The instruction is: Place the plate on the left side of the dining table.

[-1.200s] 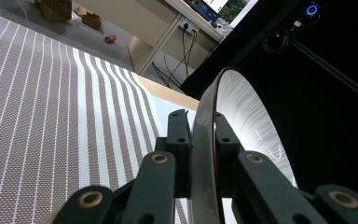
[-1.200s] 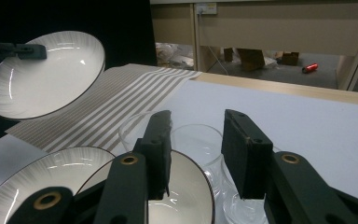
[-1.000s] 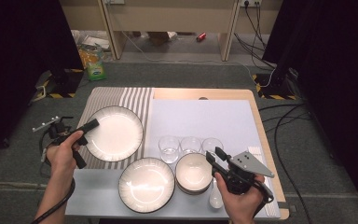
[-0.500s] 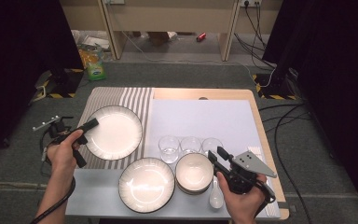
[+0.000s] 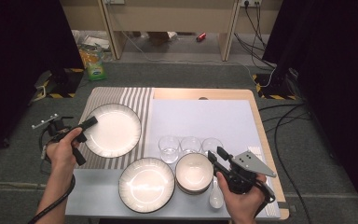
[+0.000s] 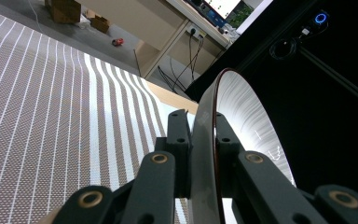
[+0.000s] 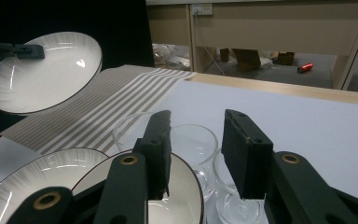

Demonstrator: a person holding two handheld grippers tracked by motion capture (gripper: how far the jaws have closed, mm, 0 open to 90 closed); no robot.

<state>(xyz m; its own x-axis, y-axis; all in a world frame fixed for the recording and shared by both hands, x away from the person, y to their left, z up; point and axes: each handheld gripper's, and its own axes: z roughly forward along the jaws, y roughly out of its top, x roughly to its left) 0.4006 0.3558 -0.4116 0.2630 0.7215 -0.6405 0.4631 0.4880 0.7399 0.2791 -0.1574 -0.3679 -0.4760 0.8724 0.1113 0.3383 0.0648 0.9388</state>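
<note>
Plate pinched at its rim

The left gripper's fingers clamp the white plate's edge, lifted above the striped mat; right gripper's fingers stand apart. No writing legible.

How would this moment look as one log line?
left gripper: shut on plate, lifted over striped mat | right gripper: open, by bowls

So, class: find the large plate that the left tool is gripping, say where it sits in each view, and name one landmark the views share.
High view: large plate at left, over the striped mat, rim in the left tool.
Left gripper view: seen edge-on, centre right, rim between the jaws.
Right gripper view: top left, tilted above the table.
Shared landmark: the striped mat.
</note>
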